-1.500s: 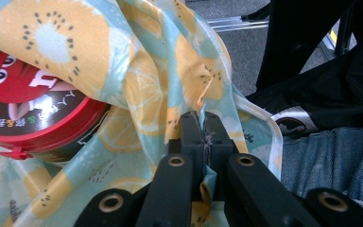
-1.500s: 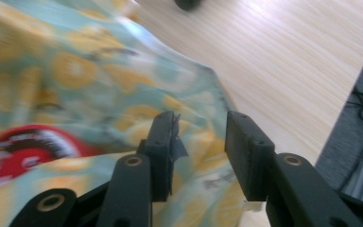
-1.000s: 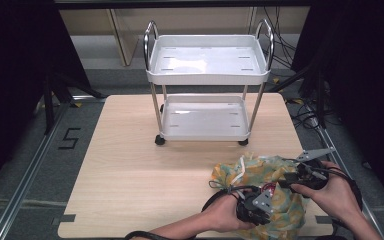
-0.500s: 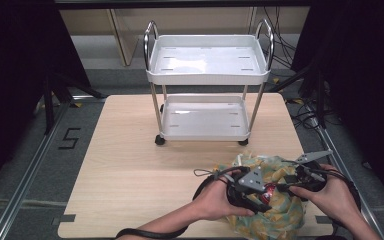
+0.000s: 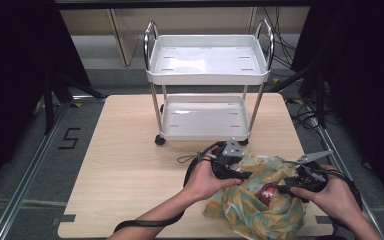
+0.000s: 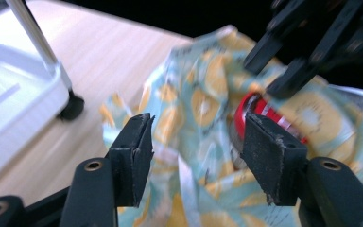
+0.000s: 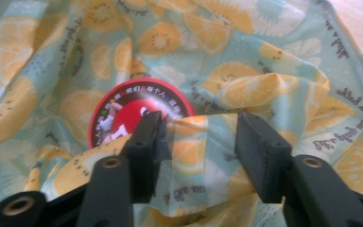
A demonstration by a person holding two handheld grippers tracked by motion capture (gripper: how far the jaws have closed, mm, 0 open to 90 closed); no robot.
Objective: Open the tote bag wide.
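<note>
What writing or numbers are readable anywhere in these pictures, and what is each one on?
"5": black figure on the grey floor left of the table.
Ring of small characters on the red round lid: too small to read.
Script words along the lemon-print cloth, upside down: too blurred to read with confidence.
White cart: no writing.

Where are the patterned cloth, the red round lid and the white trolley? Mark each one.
patterned cloth (image 7: 274, 52), right gripper view, on a lemon print near its upper right.
red round lid (image 7: 127, 106), right gripper view, on its printed red top.
white trolley (image 5: 207, 75), high view, on the front rim of its upper tray.
</note>
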